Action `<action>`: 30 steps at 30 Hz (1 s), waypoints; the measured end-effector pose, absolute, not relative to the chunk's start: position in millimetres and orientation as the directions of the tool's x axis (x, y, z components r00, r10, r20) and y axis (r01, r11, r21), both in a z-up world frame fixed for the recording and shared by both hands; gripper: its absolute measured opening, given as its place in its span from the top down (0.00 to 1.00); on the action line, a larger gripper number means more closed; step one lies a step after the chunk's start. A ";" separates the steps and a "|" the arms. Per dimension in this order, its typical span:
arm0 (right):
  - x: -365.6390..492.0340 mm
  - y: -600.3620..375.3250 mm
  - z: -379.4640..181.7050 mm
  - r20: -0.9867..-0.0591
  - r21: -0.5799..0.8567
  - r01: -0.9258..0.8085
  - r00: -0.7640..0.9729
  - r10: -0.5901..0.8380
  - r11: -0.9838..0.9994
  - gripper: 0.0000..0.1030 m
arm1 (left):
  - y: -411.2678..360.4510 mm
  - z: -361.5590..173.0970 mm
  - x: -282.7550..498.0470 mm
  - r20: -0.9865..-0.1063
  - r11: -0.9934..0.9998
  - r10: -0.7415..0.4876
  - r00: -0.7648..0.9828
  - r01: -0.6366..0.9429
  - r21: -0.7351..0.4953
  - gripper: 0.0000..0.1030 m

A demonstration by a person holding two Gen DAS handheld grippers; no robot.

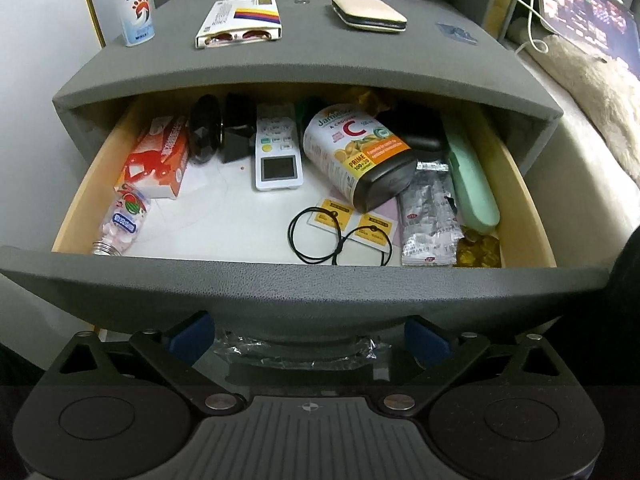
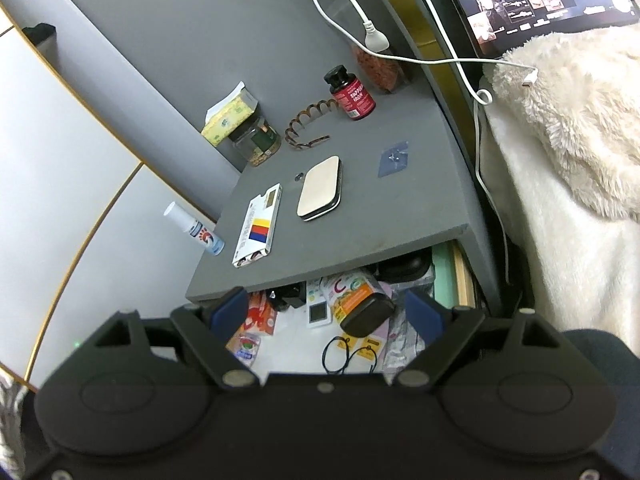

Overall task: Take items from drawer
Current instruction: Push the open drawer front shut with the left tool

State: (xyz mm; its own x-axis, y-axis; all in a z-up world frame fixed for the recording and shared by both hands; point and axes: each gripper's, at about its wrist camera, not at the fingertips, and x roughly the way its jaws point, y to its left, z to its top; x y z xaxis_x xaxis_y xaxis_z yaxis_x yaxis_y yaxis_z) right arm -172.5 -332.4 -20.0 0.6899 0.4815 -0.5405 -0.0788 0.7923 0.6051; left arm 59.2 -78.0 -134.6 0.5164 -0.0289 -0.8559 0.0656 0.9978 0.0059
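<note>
Across the middle of the left wrist frame the drawer (image 1: 304,280) is standing pulled open and crowded: a vitamin C bottle (image 1: 356,156), a white remote (image 1: 277,148), a red carton (image 1: 160,156), a mint bottle (image 1: 124,222), a looped black cord (image 1: 340,236), foil sachets (image 1: 428,216) and a green case (image 1: 472,176) are all lying inside, so I judge that emptying is still largely ahead. At lower centre the left gripper (image 1: 308,338) is hovering spread before the drawer front, gripping nothing; crinkled wrapper is showing between its fingers. From above, the right gripper (image 2: 328,312) is likewise hanging spread and empty. Only the right view is showing the whole nightstand top (image 2: 360,216) and cable; only the left is showing the drawer's full floor.
</note>
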 end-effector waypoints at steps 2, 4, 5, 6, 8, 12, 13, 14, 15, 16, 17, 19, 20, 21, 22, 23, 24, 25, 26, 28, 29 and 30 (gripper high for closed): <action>-172.4 -332.4 -20.0 -0.540 0.605 -0.080 0.689 0.483 0.792 0.18 | -77.5 -134.5 55.8 -0.853 0.998 -0.027 0.521 0.063 0.007 0.04; -172.5 -332.0 -20.0 -0.541 0.605 -0.081 0.689 0.483 0.792 0.18 | -77.8 -134.6 57.3 -0.851 0.998 -0.026 0.525 0.063 0.008 0.04; -172.5 -331.7 -20.2 -0.542 0.604 -0.080 0.687 0.483 0.793 0.18 | -77.6 -134.5 58.4 -0.850 0.998 -0.027 0.525 0.062 0.007 0.04; -172.4 -331.4 -20.3 -0.543 0.604 -0.080 0.687 0.483 0.793 0.18 | -77.6 -134.2 59.5 -0.850 0.998 -0.028 0.526 0.063 0.006 0.05; -172.6 -331.2 -19.9 -0.542 0.602 -0.081 0.688 0.482 0.794 0.18 | -77.5 -133.4 61.6 -0.849 0.998 -0.031 0.527 0.063 0.003 0.05; -172.9 -331.3 -19.1 -0.540 0.603 -0.082 0.690 0.482 0.794 0.18 | -77.2 -134.8 59.7 -0.851 0.998 -0.032 0.524 0.065 0.002 0.05; -172.8 -331.5 -19.1 -0.540 0.603 -0.082 0.690 0.482 0.793 0.18 | -76.6 -135.2 59.8 -0.852 0.998 -0.035 0.522 0.064 -0.002 0.05; -173.0 -331.7 -19.1 -0.540 0.604 -0.082 0.690 0.483 0.793 0.18 | -76.1 -135.7 59.8 -0.853 0.998 -0.038 0.521 0.063 -0.006 0.05; -173.0 -331.8 -19.1 -0.539 0.604 -0.083 0.689 0.483 0.793 0.18 | -76.0 -135.8 60.2 -0.853 0.998 -0.038 0.520 0.064 -0.006 0.05; -172.9 -331.8 -19.1 -0.540 0.604 -0.083 0.689 0.483 0.793 0.18 | -75.1 -133.1 56.6 -0.853 0.998 -0.039 0.520 0.063 -0.007 0.05; -172.9 -331.7 -19.1 -0.540 0.604 -0.082 0.689 0.483 0.793 0.18 | -75.0 -133.3 55.8 -0.853 0.998 -0.040 0.520 0.063 -0.008 0.05; -173.0 -331.5 -18.6 -0.539 0.602 -0.084 0.690 0.482 0.794 0.18 | -74.8 -133.8 54.2 -0.854 0.998 -0.041 0.519 0.062 -0.010 0.05; -173.2 -331.2 -18.4 -0.539 0.600 -0.085 0.692 0.480 0.796 0.18 | -74.8 -133.5 54.9 -0.854 0.998 -0.042 0.519 0.063 -0.011 0.05; -173.1 -330.8 -18.4 -0.540 0.599 -0.085 0.691 0.480 0.797 0.18 | -74.6 -132.2 60.8 -0.855 0.998 -0.045 0.516 0.065 -0.014 0.05; -173.0 -330.6 -18.3 -0.540 0.598 -0.086 0.691 0.479 0.797 0.18 | -74.6 -131.9 61.6 -0.856 0.998 -0.047 0.516 0.065 -0.015 0.05; -173.3 -330.3 -17.8 -0.538 0.595 -0.089 0.694 0.479 0.798 0.18 | -74.7 -131.9 62.0 -0.856 0.998 -0.047 0.515 0.066 -0.015 0.05; -173.3 -330.3 -17.8 -0.539 0.594 -0.089 0.694 0.478 0.799 0.18 | -74.8 -131.9 62.3 -0.856 0.998 -0.047 0.515 0.066 -0.015 0.05; -173.3 -330.5 -17.7 -0.538 0.594 -0.090 0.695 0.478 0.799 0.18 | -74.9 -131.9 62.6 -0.856 0.998 -0.047 0.515 0.066 -0.015 0.05; -173.3 -330.7 -17.5 -0.537 0.595 -0.090 0.695 0.478 0.799 0.18 | -75.2 -131.9 63.4 -0.856 0.998 -0.047 0.514 0.066 -0.015 0.05; -173.7 -331.3 -17.5 -0.534 0.597 -0.091 0.696 0.479 0.797 0.18 | -75.7 -131.7 66.6 -0.856 0.998 -0.044 0.514 0.065 -0.012 0.05; -173.2 -332.3 -18.0 -0.534 0.601 -0.088 0.695 0.482 0.794 0.18 | -76.0 -131.6 68.2 -0.856 0.998 -0.043 0.515 0.065 -0.011 0.05; -172.9 -333.2 -18.4 -0.533 0.606 -0.086 0.694 0.484 0.791 0.18 | -76.4 -131.4 69.1 -0.855 0.998 -0.042 0.516 0.066 -0.009 0.05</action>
State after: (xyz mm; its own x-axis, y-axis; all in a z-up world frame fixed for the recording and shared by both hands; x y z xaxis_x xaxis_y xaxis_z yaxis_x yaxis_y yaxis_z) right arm -172.9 -333.2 -18.4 0.6940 0.4838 -0.5332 -0.0863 0.7911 0.6055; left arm 69.1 -76.4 -131.4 0.5162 -0.0419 -0.8555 0.0656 0.9978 -0.0093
